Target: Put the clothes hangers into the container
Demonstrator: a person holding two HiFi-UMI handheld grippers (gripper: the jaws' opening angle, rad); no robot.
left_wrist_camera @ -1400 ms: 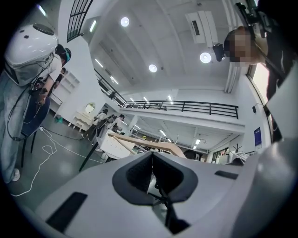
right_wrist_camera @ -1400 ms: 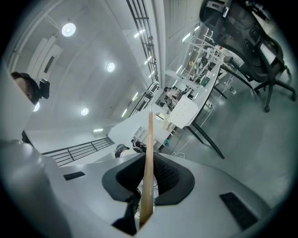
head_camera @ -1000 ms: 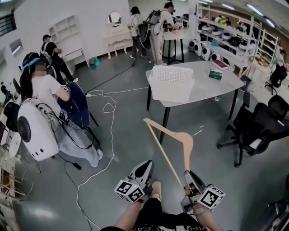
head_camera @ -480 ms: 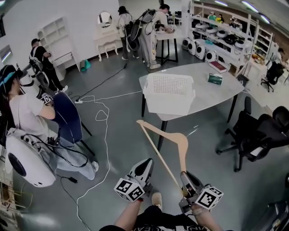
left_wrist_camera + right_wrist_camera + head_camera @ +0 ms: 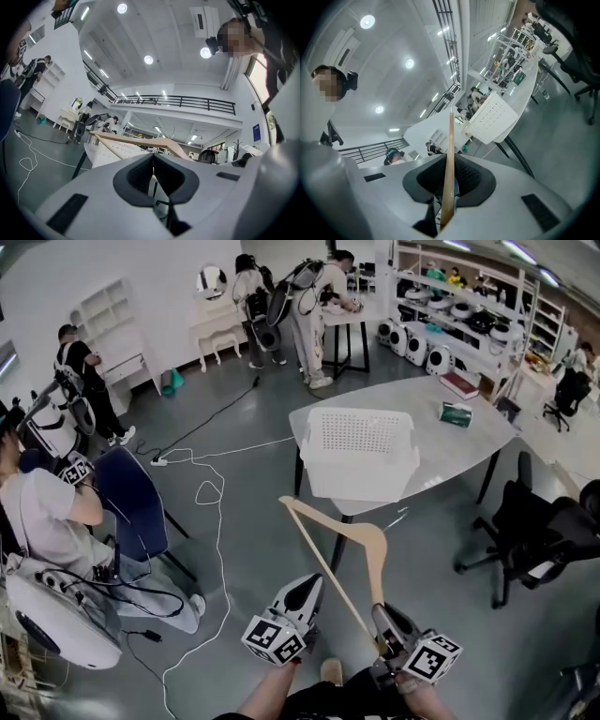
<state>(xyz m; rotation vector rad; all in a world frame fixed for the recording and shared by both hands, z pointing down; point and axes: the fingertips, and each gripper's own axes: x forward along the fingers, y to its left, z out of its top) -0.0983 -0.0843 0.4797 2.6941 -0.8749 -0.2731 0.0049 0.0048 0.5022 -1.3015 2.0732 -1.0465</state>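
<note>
A light wooden clothes hanger (image 5: pixel 342 547) is held up in front of me, over the floor. My right gripper (image 5: pixel 384 624) is shut on one end of the wooden hanger (image 5: pixel 449 164), which runs edge-on between its jaws. My left gripper (image 5: pixel 305 592) hangs beside it at the lower middle, shut with nothing in it; the hanger (image 5: pixel 140 140) shows beyond its jaws. The white perforated plastic container (image 5: pixel 358 452) stands on the near end of the grey table (image 5: pixel 450 432), ahead of both grippers; the container (image 5: pixel 497 116) is also in the right gripper view.
White cables (image 5: pixel 211 521) trail over the floor at left. A seated person (image 5: pixel 56 521) with white equipment is at far left by a dark blue chair (image 5: pixel 131 507). Black office chairs (image 5: pixel 539 531) stand at right. People (image 5: pixel 305 296) and shelves (image 5: pixel 478 306) stand at the back.
The table and container have come nearer and lower in the head view as I moved forward. The hanger stays in the right gripper, both grippers keep their places.
</note>
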